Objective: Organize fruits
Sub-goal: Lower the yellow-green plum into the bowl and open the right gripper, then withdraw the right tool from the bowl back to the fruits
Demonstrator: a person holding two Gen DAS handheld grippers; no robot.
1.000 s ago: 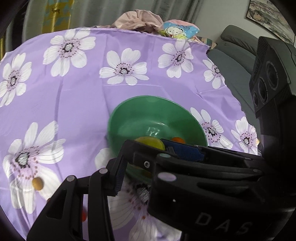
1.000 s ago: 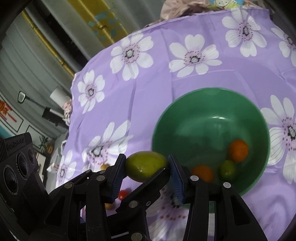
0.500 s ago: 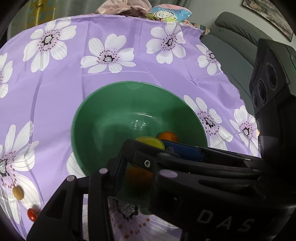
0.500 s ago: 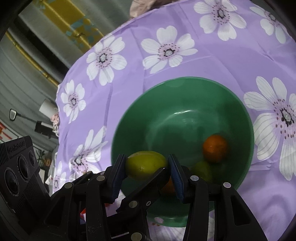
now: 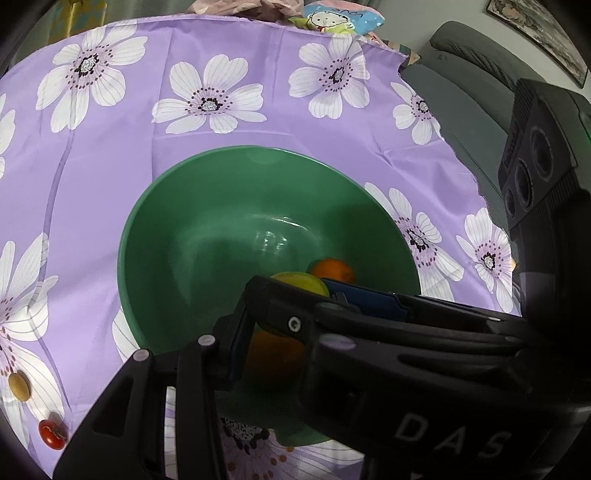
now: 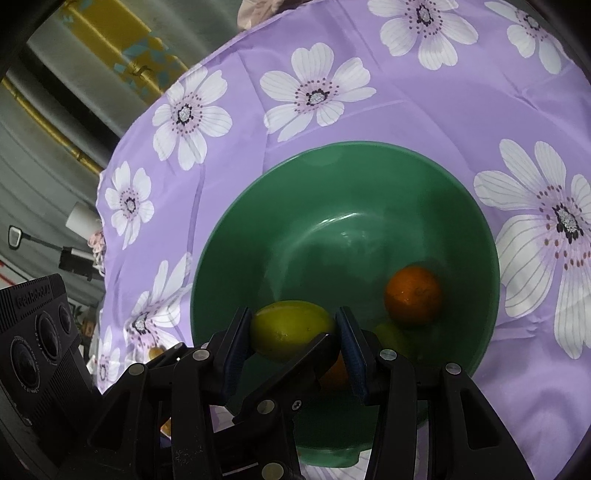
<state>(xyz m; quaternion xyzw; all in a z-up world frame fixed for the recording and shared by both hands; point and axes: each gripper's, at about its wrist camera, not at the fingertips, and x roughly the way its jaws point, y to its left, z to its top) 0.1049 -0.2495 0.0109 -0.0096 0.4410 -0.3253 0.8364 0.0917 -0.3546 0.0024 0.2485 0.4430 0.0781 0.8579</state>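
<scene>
A green bowl (image 5: 258, 149) (image 6: 354, 144) stands on the purple flowered cloth, right under both grippers. My right gripper (image 6: 291, 328) is shut on a yellow-green lemon (image 6: 291, 326) (image 5: 299, 284) above the bowl's near side. My left gripper (image 5: 273, 350) holds an orange fruit (image 5: 273, 354) against its left pad. Its right finger is hidden behind the right gripper's black body. In the bowl lie an orange (image 6: 412, 295) (image 5: 332, 269) and a small green fruit (image 6: 391, 336).
A small brown fruit (image 5: 19, 386) and a small red one (image 5: 51, 434) lie on the cloth to the left. A grey sofa (image 5: 480, 92) lies past the table's right edge. Clothes and a printed cushion (image 5: 343, 18) are piled at the far edge.
Both grippers have moved forward and down together, from short of the bowl to over its near side. The bowl now looks larger. Both grips are unchanged.
</scene>
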